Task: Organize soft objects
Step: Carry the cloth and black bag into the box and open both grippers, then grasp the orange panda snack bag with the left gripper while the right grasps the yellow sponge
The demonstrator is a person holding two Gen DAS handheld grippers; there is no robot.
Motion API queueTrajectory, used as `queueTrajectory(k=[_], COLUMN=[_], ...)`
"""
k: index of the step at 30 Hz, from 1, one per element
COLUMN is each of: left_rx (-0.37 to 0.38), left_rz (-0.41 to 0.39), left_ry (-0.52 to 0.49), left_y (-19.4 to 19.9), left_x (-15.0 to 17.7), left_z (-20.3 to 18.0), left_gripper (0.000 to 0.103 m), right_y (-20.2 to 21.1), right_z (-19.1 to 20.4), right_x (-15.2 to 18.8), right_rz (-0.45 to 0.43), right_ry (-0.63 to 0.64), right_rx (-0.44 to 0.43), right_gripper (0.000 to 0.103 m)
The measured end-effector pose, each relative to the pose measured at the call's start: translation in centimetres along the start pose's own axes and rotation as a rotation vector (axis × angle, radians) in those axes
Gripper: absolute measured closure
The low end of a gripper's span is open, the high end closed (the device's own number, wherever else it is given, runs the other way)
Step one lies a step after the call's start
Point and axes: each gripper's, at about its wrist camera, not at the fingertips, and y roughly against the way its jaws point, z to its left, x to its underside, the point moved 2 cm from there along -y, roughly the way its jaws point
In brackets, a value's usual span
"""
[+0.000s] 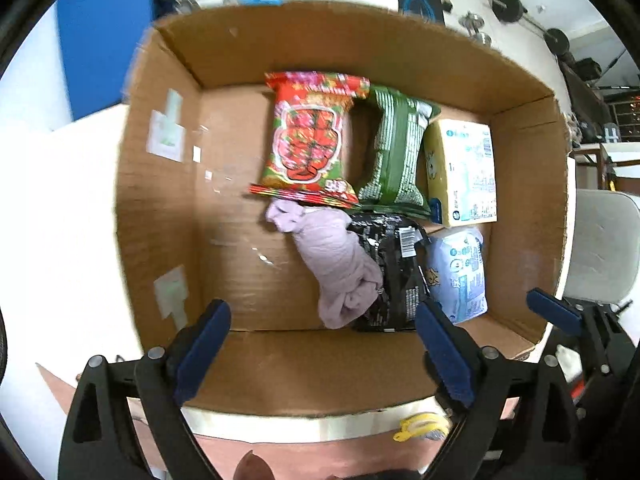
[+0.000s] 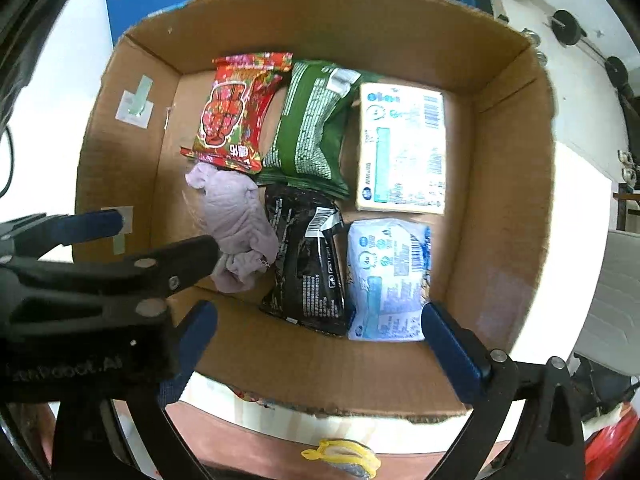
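**Soft packs gathered in the right half of the box**

A crumpled lilac cloth (image 1: 336,264) lay on the floor of the cardboard box (image 1: 160,208), near the middle, its far end touching the near edge of a red snack bag (image 1: 310,136). Just right of the cloth, and touching it, sat a black packet (image 1: 396,272) with a barcode label. Right of that lay a pale blue tissue pack (image 1: 460,272), near the box's front wall. In the far row, the red bag stood leftmost, a green packet (image 1: 394,148) beside it, and a yellow-and-white tissue pack (image 1: 464,172) at the right, close against the green one. The left half of the box floor showed bare cardboard, with taped labels on the left wall.

The left gripper (image 1: 324,356) hung over the near wall of the box, its blue-padded jaws wide apart and holding nothing. The right gripper (image 2: 320,344) hung likewise over the near wall, jaws spread wide and not gripping anything; in its view the left gripper's black frame reached in from the left, just in front of the lilac cloth (image 2: 236,220).

The box rested on a pale table (image 2: 280,432), and a small yellow clip (image 2: 344,456) lay on the table's near edge. Beyond the box were a blue board (image 1: 104,40) and weights (image 1: 508,6) on the floor.
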Motion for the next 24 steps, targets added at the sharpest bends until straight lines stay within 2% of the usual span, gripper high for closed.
queueTrajectory(k=[9, 24], left_rx=[-0.066, -0.132], left_rz=[-0.129, -0.385], left_ry=[0.009, 0.043], left_y=[3.3, 10.1], left_x=[3.3, 8.7], left_z=[-0.3, -0.7], left_gripper=[0.008, 0.008], right_y=[2.5, 9.0], right_z=[-0.6, -0.7], right_x=[3.8, 9.6], right_rz=[-0.061, -0.283], right_ry=[-0.058, -0.046], right_rx=[-0.001, 0.035], right_gripper=[0.0, 0.0])
